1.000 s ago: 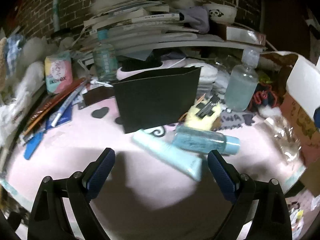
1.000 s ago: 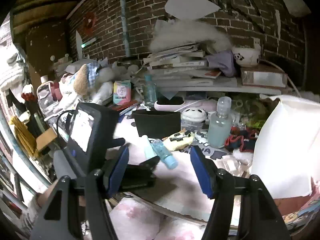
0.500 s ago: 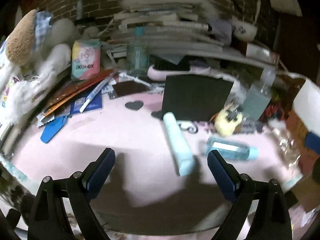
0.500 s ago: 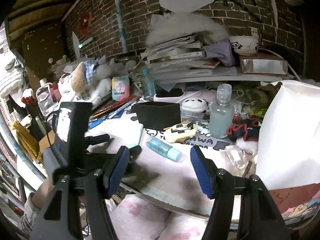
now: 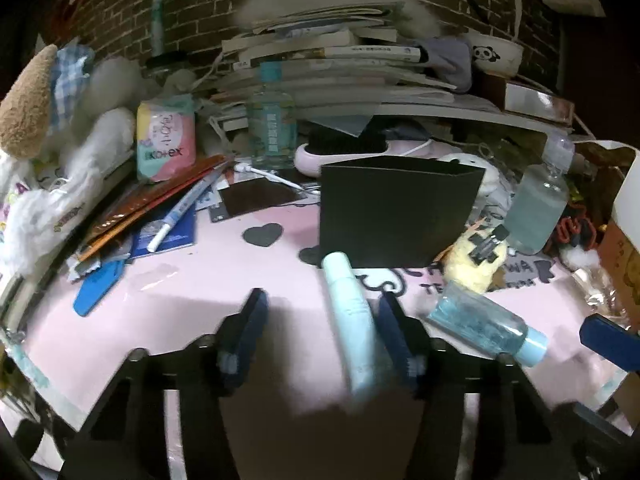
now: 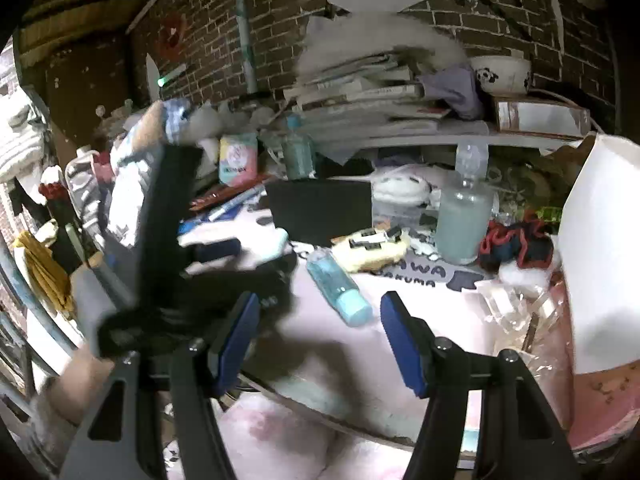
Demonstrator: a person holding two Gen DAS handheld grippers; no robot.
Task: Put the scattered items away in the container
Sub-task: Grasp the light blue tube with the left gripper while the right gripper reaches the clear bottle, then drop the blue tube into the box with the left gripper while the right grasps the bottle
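A black open box (image 5: 394,210) stands on the pink table (image 5: 192,304); it also shows in the right wrist view (image 6: 320,210). A pale blue tube (image 5: 350,316) lies in front of it, between my left gripper's fingers, close to the right one. My left gripper (image 5: 322,330) is open around the tube's near end. A blue bottle (image 5: 482,326) lies to the right, also in the right wrist view (image 6: 338,284). A yellow plush with black clips (image 5: 476,258) lies beside the box. My right gripper (image 6: 318,340) is open and empty, held above the table's near edge.
A clear bottle (image 5: 540,208) stands right of the box. Pens, packets and a blue card (image 5: 98,286) litter the left side. A Kotex pack (image 5: 166,138) and stacked books (image 5: 332,68) fill the back. A white bag (image 6: 604,248) stands at the right.
My left gripper has dropped lower and closer to the tube, and its fingers have narrowed around it. The right gripper has stayed open and nearly still.
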